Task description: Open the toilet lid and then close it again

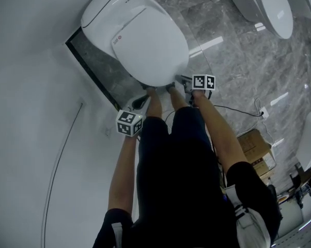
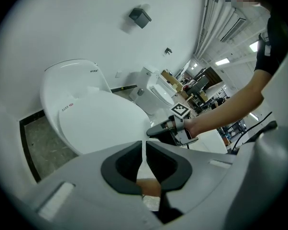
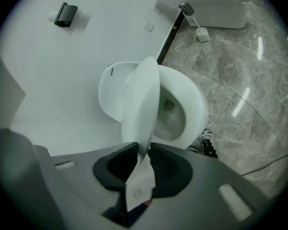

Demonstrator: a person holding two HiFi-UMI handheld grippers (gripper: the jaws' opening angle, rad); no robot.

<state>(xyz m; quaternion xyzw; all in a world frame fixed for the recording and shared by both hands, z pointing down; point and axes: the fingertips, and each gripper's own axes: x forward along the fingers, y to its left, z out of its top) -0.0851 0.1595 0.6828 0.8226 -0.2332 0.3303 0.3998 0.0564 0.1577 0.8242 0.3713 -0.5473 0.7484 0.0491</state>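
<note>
While my right gripper (image 3: 143, 148) pinches the raised toilet lid (image 3: 141, 99), left gripper (image 2: 145, 145) nearly closed alongside, a slip would slam it.

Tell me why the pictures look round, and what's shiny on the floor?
Left gripper view and right gripper view: wide lenses bend everything, the corners go black, and the toilet lid looks stretched; head view: bright stripes of glare lie on the glossy floor.
</note>
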